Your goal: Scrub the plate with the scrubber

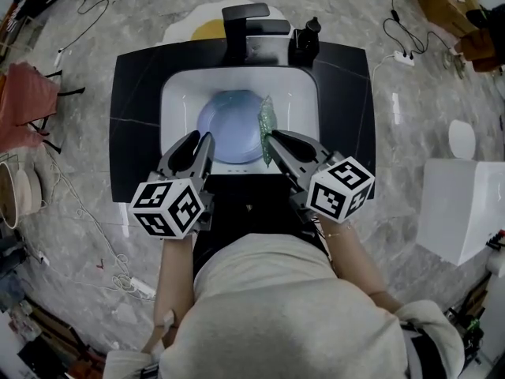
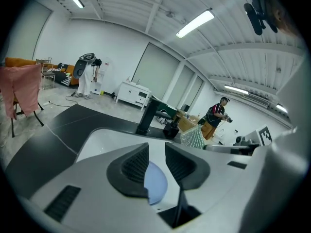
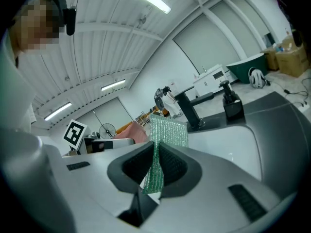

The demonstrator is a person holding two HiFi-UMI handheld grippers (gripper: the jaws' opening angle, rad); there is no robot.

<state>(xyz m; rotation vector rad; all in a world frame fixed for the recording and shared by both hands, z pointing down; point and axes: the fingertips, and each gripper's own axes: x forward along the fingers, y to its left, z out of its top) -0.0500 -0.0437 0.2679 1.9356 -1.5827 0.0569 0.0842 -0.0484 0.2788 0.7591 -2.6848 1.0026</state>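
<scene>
A pale blue plate [image 1: 229, 125] lies in the white sink basin [image 1: 177, 93]. My right gripper [image 1: 272, 138] is shut on a green mesh scrubber [image 1: 266, 125], which stands upright over the plate's right edge. In the right gripper view the scrubber [image 3: 167, 130] sticks up from between the closed jaws [image 3: 156, 149]. My left gripper [image 1: 203, 136] hovers at the plate's near left rim. Its jaws [image 2: 156, 149] stand a narrow gap apart with nothing between them. Below them, through the gap, the plate [image 2: 156, 183] shows. The scrubber [image 2: 193, 137] appears off to their right.
A black faucet [image 1: 245, 22] and a black soap dispenser [image 1: 306, 42] stand at the back of the black counter [image 1: 134, 117]. A red cloth [image 1: 28, 105] hangs at the left, and a white box [image 1: 461, 208] sits at the right. Cables trail over the floor.
</scene>
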